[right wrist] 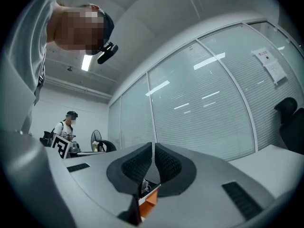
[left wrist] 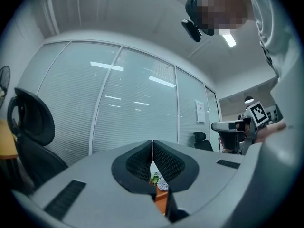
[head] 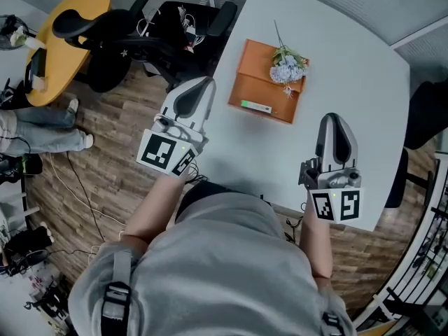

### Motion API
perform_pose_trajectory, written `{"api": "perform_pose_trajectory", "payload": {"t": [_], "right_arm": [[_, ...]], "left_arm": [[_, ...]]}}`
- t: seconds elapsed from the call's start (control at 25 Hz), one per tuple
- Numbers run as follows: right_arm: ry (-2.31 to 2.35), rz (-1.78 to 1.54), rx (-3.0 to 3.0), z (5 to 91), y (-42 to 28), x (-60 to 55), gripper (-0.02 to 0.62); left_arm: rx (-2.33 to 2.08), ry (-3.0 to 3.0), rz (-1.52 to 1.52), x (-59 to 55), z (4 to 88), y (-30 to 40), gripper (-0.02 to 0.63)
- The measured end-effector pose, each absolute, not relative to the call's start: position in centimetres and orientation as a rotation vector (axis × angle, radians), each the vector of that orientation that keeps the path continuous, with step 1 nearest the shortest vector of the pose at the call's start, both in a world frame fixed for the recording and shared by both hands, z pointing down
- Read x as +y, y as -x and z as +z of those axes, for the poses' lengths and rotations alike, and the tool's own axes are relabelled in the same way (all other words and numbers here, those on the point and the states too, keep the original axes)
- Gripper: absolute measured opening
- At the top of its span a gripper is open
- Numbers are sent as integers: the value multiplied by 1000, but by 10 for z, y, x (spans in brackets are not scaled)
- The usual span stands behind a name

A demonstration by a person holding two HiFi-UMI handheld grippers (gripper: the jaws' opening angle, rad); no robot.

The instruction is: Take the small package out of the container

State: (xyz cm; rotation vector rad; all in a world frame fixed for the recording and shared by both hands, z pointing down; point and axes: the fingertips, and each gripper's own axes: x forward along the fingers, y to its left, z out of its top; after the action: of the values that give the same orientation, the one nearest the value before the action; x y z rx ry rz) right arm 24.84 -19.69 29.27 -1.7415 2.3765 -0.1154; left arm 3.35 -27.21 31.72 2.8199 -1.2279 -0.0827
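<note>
An orange container lies on the white table, in front of both grippers. Inside it, a small white package with a green stripe rests near the front edge, and a bunch of pale flowers lies across the far right corner. My left gripper hovers at the table's left edge, shut and empty, left of the container. My right gripper is over the table, right of and nearer than the container, also shut and empty. Below the shut left gripper show the flowers and the container; the right gripper shows an orange corner.
Black office chairs stand left of the table beside a round yellow table. A person's legs show at the far left, and cables trail on the wood floor. Another dark chair stands at the table's right edge.
</note>
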Motion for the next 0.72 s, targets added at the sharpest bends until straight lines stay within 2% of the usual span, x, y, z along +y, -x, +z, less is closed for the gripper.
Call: {"api": "perform_pose_trajectory", "payload": {"t": [0.32,0.72], "right_arm": [[1759,-240,2547,358,-229,-227,55],[1448,-401,3222,502,-151,-265,74]], "left_arm": [[-1203,-2791,-24,-281,348,-31,21],[-1208,-2737,36,-281,378,-16,21]]}}
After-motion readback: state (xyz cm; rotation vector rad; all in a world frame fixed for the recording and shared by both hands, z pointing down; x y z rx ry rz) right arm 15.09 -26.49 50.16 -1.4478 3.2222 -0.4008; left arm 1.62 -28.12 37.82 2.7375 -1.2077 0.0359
